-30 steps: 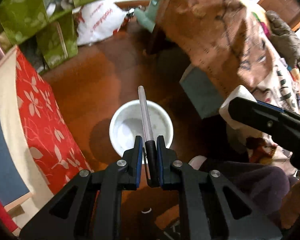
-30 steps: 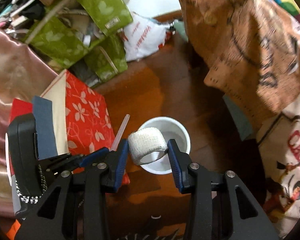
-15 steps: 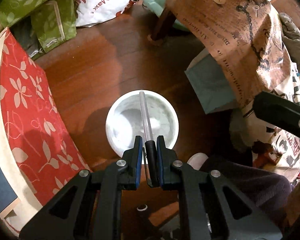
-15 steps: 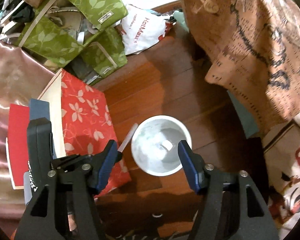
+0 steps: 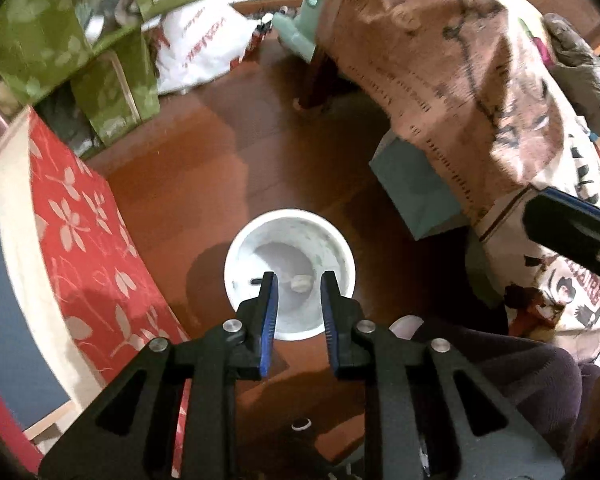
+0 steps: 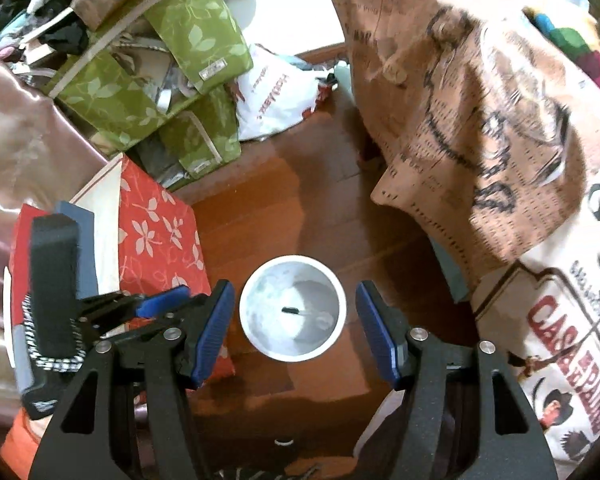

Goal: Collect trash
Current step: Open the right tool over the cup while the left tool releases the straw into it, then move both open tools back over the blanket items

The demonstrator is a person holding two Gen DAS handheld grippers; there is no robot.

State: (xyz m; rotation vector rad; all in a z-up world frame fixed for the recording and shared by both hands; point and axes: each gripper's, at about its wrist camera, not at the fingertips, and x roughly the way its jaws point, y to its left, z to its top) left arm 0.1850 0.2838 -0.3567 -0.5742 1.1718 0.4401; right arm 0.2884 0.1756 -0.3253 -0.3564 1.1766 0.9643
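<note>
Now, through your left wrist camera, your left gripper (image 5: 298, 282) hangs spread and empty over the white bin (image 5: 290, 276) on the wooden floor (image 5: 204, 168), a pale roll (image 5: 301, 283) lying inside. Through your right wrist camera, your right gripper (image 6: 295, 296) is spread wide above the bin (image 6: 293, 308), a dark stick (image 6: 291, 310) at its bottom.

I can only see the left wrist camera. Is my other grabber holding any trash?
Observer: No. The right gripper is wide open and empty, above the white bin.
Operator: Something dark hides behind my finger. What is it?
Observer: A short dark piece, lying inside the bin.
Operator: What's on top of the green boxes?
Observer: A brown box with an orange top.
</note>
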